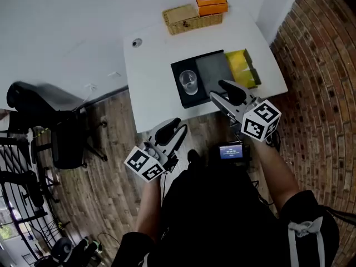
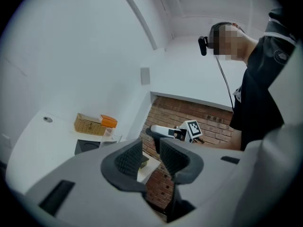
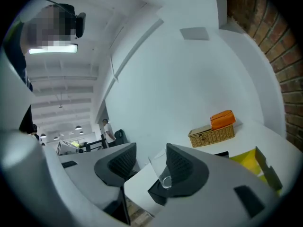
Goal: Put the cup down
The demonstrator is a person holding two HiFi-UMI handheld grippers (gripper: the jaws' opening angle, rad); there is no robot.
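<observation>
Wood floor L side, brick wall R side. White table across top of head view. Black office chair on floor, well apart from table.

On table, far → near: wicker basket at far edge w/ orange box on top. Black tray near front edge; grey pad lies in tray's R half. Yellow packet just beside tray, R side.

R gripper over table's front edge, by tray's near R corner, jaws aimed at tray. R gripper view: jaws wide apart, pads on nothing.

L gripper lower, over floor in front of table, apart from everything on it. L gripper view: jaws narrow gap, empty betw. pads.

Cup: clear glass, upright in tray's L half, beside pad, clear of both grippers. In R gripper view cup shows beyond jaws, partly behind R-hand pad.

Small round grommet in tabletop, far L corner.
</observation>
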